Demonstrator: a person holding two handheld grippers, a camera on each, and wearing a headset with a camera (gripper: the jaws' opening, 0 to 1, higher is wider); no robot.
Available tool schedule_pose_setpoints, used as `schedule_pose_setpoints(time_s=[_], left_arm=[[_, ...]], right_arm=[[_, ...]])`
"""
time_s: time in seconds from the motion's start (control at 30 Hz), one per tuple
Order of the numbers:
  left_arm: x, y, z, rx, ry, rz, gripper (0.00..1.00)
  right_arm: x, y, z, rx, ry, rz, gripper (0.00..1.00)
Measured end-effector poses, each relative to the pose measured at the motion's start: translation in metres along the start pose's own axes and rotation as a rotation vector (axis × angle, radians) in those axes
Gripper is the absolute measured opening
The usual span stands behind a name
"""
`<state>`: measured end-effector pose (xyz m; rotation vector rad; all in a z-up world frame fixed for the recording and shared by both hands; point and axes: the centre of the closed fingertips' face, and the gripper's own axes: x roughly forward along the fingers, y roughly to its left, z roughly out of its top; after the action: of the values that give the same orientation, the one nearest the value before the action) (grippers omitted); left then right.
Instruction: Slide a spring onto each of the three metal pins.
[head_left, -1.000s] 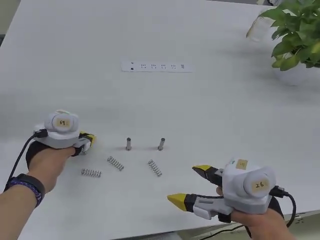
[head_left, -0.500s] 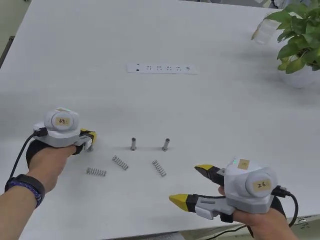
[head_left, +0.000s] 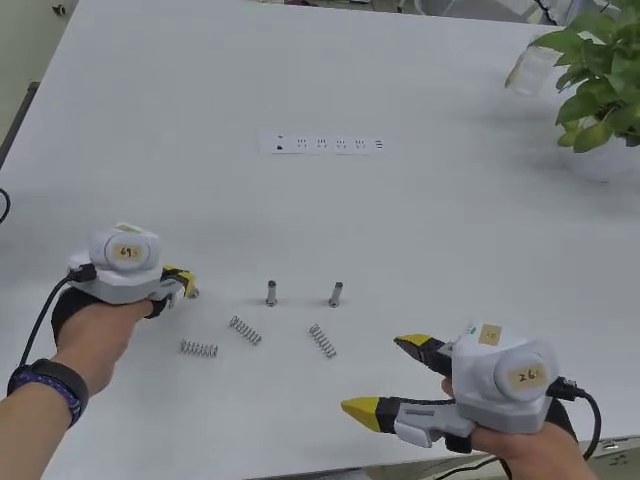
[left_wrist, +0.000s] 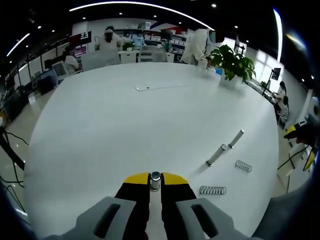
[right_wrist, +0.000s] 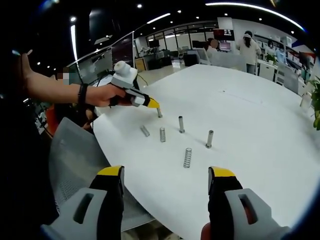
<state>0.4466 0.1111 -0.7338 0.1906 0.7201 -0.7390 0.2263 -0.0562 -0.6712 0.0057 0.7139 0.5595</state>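
The left gripper (left_wrist: 155, 178), white-bodied with yellow-tipped black jaws, has its jaws pressed together on a short grey metal pin (left_wrist: 155, 175), pinching it near its top end. In the right gripper view this pin (right_wrist: 159, 113) hangs upright from the yellow tip, low over the white tabletop (head_left: 420, 230); whether its foot touches the surface cannot be told. In the head view the left gripper (head_left: 186, 289) sits at the left of the work. Just to its right, two more grey metal pins (head_left: 271, 292) (head_left: 336, 294) stand upright side by side, apart from each other. Three small coiled steel springs (head_left: 198, 348) (head_left: 245, 330) (head_left: 322, 340) lie flat on the tabletop in a loose row nearer the person than the standing pins, none of them on a pin. The right gripper (head_left: 385, 376) is held near the table's front edge, well clear of the springs, with its jaws spread wide and nothing between them; its own view shows the same wide gap (right_wrist: 166, 173). Farther back lie a flat white power strip (head_left: 320, 144) and, at the far right corner, a leafy green potted plant (head_left: 598, 70).
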Motion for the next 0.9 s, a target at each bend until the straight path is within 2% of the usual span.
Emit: schedule_pose_setpoints(time_s=[0.33, 0.9], left_arm=[[-0.001, -0.006, -0.003, 0.049, 0.009, -0.012, 0.00], [-0.003, -0.012, -0.007, 0.093, 0.015, -0.014, 0.00]], right_arm=[[-0.002, -0.002, -0.002, 0.008, -0.001, -0.014, 0.69], [-0.005, -0.002, -0.007, 0.017, -0.003, -0.022, 0.70]])
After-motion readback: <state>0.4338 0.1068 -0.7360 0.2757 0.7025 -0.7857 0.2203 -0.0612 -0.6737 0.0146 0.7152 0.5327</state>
